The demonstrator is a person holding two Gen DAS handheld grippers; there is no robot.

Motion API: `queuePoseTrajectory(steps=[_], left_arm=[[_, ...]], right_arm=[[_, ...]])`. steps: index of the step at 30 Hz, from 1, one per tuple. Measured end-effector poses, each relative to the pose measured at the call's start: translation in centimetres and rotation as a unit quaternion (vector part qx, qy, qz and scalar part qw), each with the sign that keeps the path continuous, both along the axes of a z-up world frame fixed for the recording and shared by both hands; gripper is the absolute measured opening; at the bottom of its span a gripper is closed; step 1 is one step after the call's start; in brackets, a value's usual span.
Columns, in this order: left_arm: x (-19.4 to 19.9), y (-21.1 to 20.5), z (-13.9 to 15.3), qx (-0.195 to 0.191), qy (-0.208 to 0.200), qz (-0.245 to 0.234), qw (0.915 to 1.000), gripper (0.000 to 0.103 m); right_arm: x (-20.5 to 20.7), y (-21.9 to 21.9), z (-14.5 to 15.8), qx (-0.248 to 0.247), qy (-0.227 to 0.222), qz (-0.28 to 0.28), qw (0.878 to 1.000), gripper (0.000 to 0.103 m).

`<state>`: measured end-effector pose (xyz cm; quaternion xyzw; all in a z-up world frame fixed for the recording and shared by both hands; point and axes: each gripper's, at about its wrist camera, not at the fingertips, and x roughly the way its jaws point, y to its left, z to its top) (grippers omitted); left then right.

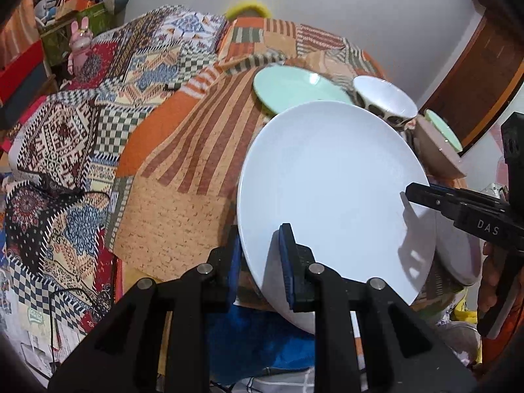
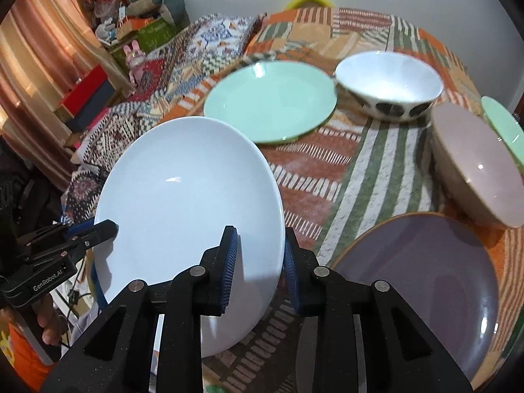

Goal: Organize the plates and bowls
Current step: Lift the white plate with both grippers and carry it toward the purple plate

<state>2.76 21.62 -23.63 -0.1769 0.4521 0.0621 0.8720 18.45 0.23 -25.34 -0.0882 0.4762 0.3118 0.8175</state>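
Observation:
A large white plate (image 1: 327, 180) (image 2: 186, 190) hangs tilted above the cloth-covered table, held at two sides of its rim. My left gripper (image 1: 262, 262) is shut on the near rim, one blue pad above the plate and one below. My right gripper (image 2: 260, 262) is shut on the opposite rim in the same way. Each gripper shows in the other's view: the right gripper (image 1: 422, 193) and the left gripper (image 2: 104, 229). On the table lie a mint green plate (image 2: 268, 98), a white bowl with dark spots (image 2: 386, 78), a pinkish bowl (image 2: 475, 163) and a purple plate (image 2: 425, 278).
A patchwork cloth (image 2: 376, 163) covers the table. A second green dish (image 2: 504, 124) leans behind the pinkish bowl at the right edge. Boxes and a pink toy rabbit (image 1: 80, 42) crowd the far left. A person's hand (image 2: 49, 321) grips the left tool.

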Motion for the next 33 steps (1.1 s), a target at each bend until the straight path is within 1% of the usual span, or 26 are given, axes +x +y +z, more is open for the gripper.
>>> queuePoseTrajectory(steps=[5, 11, 18, 24, 33], left_arm=[[-0.1, -0.9, 1.9, 0.002, -0.021, -0.007, 0.9997, 0.022], [0.1, -3.0, 4.2, 0.013, -0.046, -0.024, 0.9986, 0.022], [0.4, -5.7, 6.0, 0.013, -0.061, -0.046, 0.997, 0.022], [1.0, -8.4, 6.7, 0.02, -0.062, -0.07, 0.9954, 0.022], [2.3, -12.3, 6.5, 0.026, -0.051, -0.104, 0.9929, 0.022]], right_arm=[[-0.4, -1.5, 1.6, 0.018, -0.015, -0.009, 1.0, 0.025], [-1.0, -3.7, 3.4, 0.036, -0.034, -0.023, 0.999, 0.025], [-1.5, -6.7, 5.0, 0.054, -0.049, -0.04, 0.997, 0.025], [-1.6, -9.6, 5.2, 0.066, -0.048, -0.065, 0.995, 0.025], [-1.9, -13.4, 4.8, 0.072, -0.04, -0.095, 0.992, 0.025]])
